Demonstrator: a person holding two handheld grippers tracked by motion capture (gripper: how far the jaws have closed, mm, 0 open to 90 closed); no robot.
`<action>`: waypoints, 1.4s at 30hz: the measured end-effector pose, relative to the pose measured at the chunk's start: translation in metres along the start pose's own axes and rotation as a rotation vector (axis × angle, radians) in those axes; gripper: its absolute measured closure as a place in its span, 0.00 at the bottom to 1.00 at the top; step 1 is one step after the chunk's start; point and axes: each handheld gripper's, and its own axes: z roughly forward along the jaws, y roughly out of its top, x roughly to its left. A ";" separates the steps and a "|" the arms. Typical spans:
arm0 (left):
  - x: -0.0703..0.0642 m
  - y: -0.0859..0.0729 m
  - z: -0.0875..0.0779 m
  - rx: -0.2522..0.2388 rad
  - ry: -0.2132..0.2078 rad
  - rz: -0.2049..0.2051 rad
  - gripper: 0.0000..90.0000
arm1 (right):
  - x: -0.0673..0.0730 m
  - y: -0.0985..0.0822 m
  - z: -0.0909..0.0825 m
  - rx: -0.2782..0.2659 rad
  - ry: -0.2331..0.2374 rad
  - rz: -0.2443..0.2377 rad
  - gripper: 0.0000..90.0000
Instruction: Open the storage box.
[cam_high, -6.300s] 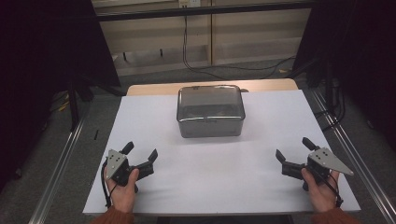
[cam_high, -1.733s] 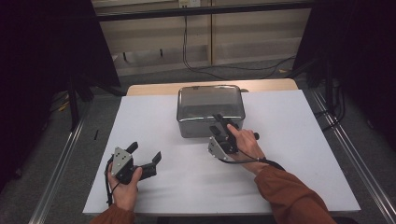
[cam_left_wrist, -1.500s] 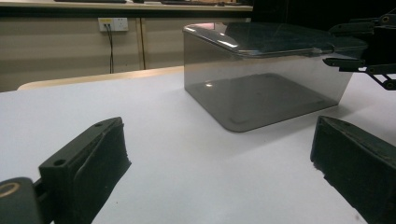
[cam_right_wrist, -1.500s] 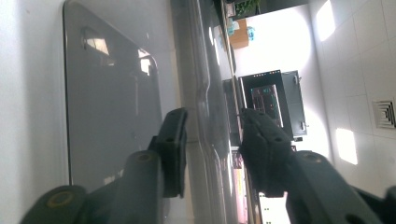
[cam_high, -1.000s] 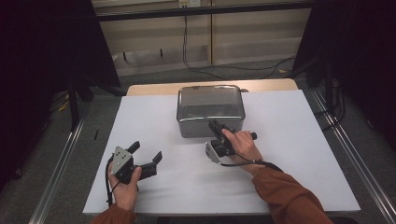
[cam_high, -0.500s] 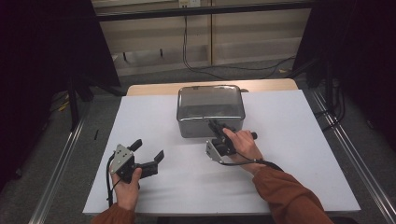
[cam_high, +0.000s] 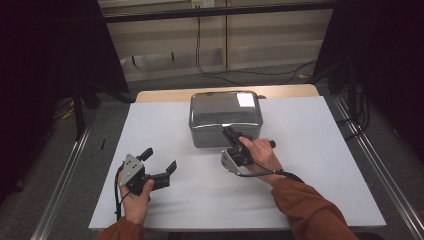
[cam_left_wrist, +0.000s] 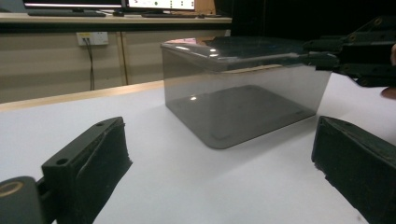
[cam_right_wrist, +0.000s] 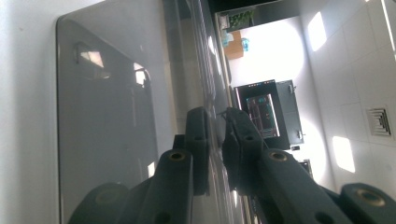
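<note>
A shiny grey box (cam_high: 225, 112) with rounded corners stands at the middle back of the white table (cam_high: 310, 165). My right gripper (cam_high: 231, 134), turned on its side, is shut on the protruding lip along the top of the box's near wall. In the right gripper view the jaws of the right gripper (cam_right_wrist: 217, 140) pinch that thin lip, with the box's wall (cam_right_wrist: 107, 116) to the left. My left gripper (cam_high: 159, 161) rests open on the table's front left, with nothing between its jaws. The left gripper view looks past the open left gripper (cam_left_wrist: 219, 163) at the box (cam_left_wrist: 243, 102) and the right gripper (cam_left_wrist: 345, 51) on its lip.
A wooden strip (cam_high: 295, 91) edges the table's far side. Metal rails (cam_high: 380, 165) run along both sides of the table, and cables (cam_high: 240, 72) lie on the floor behind it. Dark curtains hang left and right.
The right hand has come from the table's front right to the box, and its gripper has shut on the lip. Over the last second nothing has visibly moved.
</note>
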 end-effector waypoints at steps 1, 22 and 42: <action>0.000 0.000 0.001 0.005 0.005 0.014 0.04 | -0.001 0.000 0.000 -0.003 0.000 0.004 0.90; -0.006 0.014 0.026 0.022 -0.042 0.052 0.04 | -0.008 0.002 0.005 -0.008 0.000 0.009 0.88; -0.004 0.035 0.060 -0.026 -0.052 0.097 0.03 | -0.014 0.002 0.006 -0.010 -0.012 0.018 0.87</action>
